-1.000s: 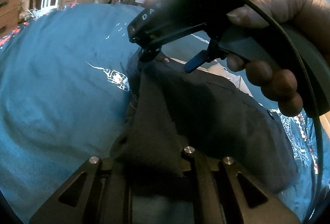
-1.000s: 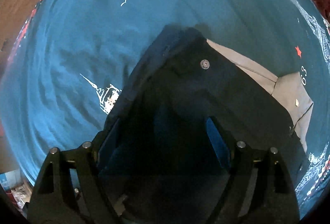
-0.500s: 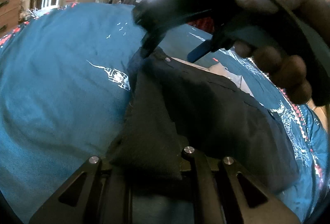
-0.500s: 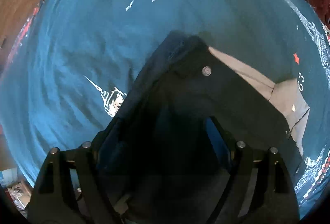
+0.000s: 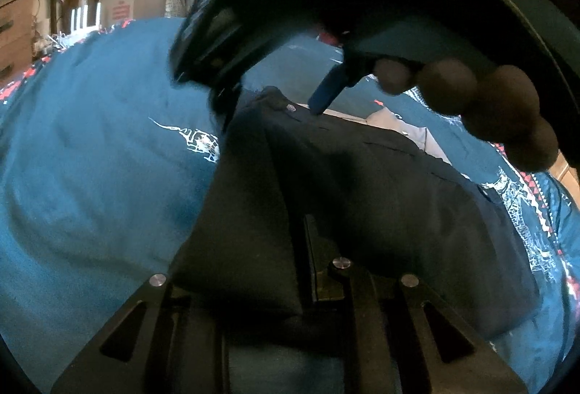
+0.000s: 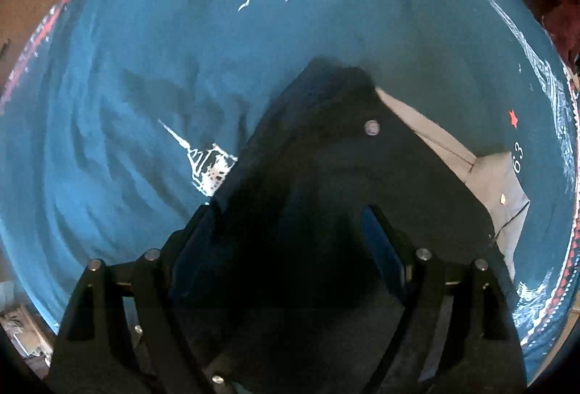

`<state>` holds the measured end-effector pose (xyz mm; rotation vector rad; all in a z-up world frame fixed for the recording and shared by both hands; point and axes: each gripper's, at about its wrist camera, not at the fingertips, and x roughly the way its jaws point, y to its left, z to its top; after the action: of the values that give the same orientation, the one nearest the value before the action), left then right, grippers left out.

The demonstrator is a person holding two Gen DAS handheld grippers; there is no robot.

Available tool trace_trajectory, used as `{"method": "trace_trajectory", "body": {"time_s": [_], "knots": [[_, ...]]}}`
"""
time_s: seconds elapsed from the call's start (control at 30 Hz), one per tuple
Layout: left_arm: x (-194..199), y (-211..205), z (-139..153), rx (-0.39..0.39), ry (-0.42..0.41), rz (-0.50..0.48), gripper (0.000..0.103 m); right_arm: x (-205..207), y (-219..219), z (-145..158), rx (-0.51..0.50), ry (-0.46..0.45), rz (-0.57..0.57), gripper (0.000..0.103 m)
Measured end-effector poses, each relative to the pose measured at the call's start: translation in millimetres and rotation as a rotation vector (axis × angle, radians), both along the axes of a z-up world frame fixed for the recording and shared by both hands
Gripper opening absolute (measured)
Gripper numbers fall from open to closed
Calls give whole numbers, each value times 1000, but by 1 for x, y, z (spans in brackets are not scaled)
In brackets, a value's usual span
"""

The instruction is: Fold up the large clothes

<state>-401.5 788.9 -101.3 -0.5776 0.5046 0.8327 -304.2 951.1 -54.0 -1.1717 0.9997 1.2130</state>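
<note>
The dark trousers [image 6: 326,183] lie folded on the bed's blue cover [image 6: 145,67]. The left tongs [image 5: 301,270] have just been easing apart around a fold; the right tongs [image 6: 290,238] hover wide apart above. Likely next: let go, then smooth.

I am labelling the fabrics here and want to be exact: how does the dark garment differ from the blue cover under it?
The dark garment is plain and almost black, with a metal button; the blue cover is teal with white printed drawings. The dark garment is folded compactly, a grey inner part showing; the blue cover is spread wide beneath it. Both are soft, creased cloth.
</note>
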Motion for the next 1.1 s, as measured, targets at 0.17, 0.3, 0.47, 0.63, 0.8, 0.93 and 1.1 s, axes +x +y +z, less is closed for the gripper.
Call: {"method": "trace_trajectory", "body": {"time_s": [0.17,0.3,0.47,0.63,0.8,0.93,1.1], "knots": [[4,-2,-1,12,19,-2,21,-21,4,-12,-44,-35,1,83],[8,-4,-1,25,36,-7,24,-36,2,-33,-117,-71,2,82],[7,-6,2,29,21,-21,24,-35,-14,-30,-51,-87,10,59],[8,-40,47,155,-66,-135,8,24,-84,15,207,214,-98,3],[64,-110,84,220,-112,-397,8,123,-206,43,442,399,-237,2],[138,-164,83,209,-72,-611,8,194,-277,39,532,434,-393,2],[212,-209,55,148,19,-763,8,274,-329,13,528,545,-531,2]]}}
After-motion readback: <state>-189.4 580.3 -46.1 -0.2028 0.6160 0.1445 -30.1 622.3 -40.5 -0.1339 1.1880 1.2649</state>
